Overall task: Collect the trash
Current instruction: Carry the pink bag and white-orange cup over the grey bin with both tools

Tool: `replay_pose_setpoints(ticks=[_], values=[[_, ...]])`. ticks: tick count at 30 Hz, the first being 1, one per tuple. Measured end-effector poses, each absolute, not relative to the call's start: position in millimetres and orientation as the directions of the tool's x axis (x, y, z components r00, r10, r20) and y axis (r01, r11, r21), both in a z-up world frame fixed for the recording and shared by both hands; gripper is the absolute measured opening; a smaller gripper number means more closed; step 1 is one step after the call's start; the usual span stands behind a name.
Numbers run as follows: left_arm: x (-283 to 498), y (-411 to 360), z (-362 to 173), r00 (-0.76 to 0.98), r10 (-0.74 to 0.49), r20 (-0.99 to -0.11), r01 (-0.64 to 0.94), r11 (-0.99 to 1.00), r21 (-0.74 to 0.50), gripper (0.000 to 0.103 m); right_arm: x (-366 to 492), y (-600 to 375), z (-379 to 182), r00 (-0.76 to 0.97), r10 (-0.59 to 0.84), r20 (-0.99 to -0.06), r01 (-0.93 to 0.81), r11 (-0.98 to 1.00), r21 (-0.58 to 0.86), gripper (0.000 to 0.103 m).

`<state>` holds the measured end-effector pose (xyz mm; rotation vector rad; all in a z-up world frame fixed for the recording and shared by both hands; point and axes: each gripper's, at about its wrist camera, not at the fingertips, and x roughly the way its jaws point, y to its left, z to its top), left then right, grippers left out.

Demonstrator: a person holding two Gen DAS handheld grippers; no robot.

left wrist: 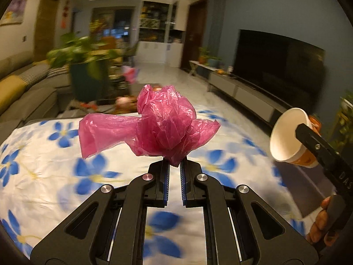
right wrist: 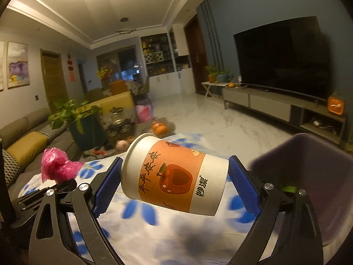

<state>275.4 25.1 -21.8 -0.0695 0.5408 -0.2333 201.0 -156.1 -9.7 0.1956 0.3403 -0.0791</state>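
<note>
My left gripper is shut on a crumpled pink plastic bag and holds it above the table with the white cloth printed with blue flowers. My right gripper is shut on a paper cup with an orange apple print, gripped end to end, lying sideways above the cloth. The cup also shows at the right of the left wrist view, mouth toward the camera. The pink bag shows at the left of the right wrist view.
A purple bin stands at the table's right side, just right of my right gripper. Beyond the table are a sofa, a potted plant, a low table with jars and fruit, and a TV on a low cabinet.
</note>
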Motion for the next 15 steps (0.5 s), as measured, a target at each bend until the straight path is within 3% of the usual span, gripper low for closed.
replay_pose_setpoints(ticks=[15], values=[[246.5,-155.9,-13.2,0.738,-0.471,-0.484,0.489,0.867,-0.099,0.008,145.7,-283.1,-17.8,0.915,-0.284,-0.287,0.342,0.922,0.179,0.090]])
